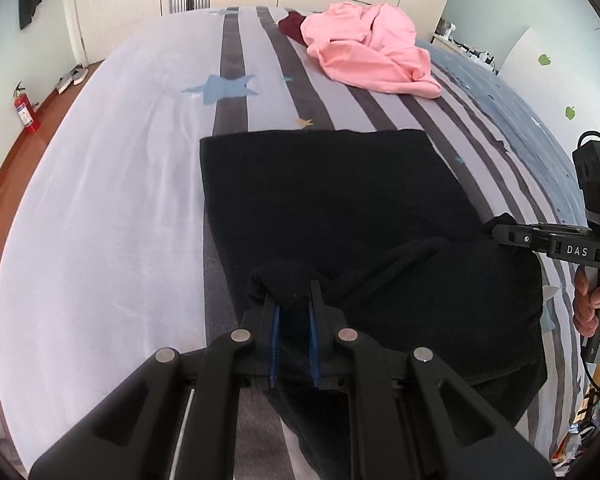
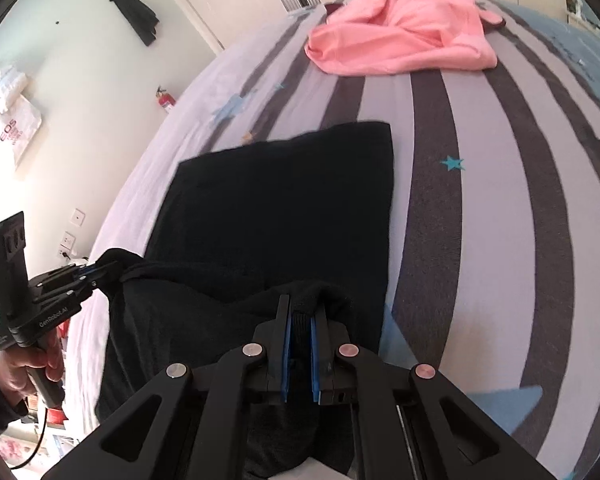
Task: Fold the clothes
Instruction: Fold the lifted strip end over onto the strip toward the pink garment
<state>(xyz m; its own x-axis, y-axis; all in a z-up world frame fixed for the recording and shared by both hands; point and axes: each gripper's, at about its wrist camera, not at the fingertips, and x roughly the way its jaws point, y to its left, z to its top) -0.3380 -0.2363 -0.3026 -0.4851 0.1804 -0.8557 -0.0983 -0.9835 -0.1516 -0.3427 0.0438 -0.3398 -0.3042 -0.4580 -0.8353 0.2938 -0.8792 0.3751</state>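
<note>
A black garment (image 1: 324, 188) lies flat on the striped bed, its near edge lifted and doubled over towards the far edge. My left gripper (image 1: 294, 300) is shut on the left near corner of that black cloth. My right gripper (image 2: 300, 312) is shut on the right near corner of the black garment (image 2: 284, 200). In the left wrist view the right gripper (image 1: 500, 228) shows at the right, with a hand (image 1: 592, 300) on its handle. In the right wrist view the left gripper (image 2: 100, 270) shows at the left, pinching a cloth corner.
A crumpled pink garment (image 1: 368, 48) lies at the far end of the bed beside a dark red piece (image 1: 292, 24). The striped sheet (image 1: 120, 168) spreads wide to the left. A red fire extinguisher (image 1: 26, 110) stands by the wall. Clutter lies on the floor at the right (image 1: 580, 432).
</note>
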